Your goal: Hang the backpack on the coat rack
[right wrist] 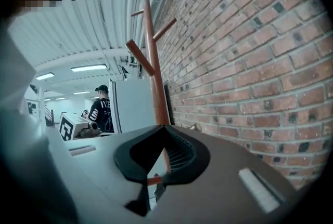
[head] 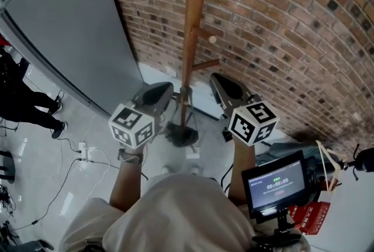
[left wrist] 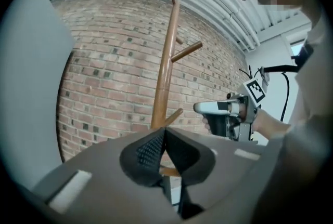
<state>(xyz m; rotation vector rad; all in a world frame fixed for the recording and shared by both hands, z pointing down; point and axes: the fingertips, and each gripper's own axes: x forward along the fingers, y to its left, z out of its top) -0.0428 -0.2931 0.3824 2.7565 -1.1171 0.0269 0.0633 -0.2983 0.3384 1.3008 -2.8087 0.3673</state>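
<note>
The tall brown wooden coat rack (head: 193, 23) stands upright just ahead, between the left gripper (head: 163, 90) and the right gripper (head: 217, 81), both with jaws pressed together on nothing.

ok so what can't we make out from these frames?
- Backpack: not identifiable in any view. The dark shape at the coat rack's foot in the head view is too small to name.
- Rack top: cut off by the head view's upper edge.
- Rack foot: hidden behind the left gripper and right gripper in their own views.
- Monitor text: too small, head view.
</note>
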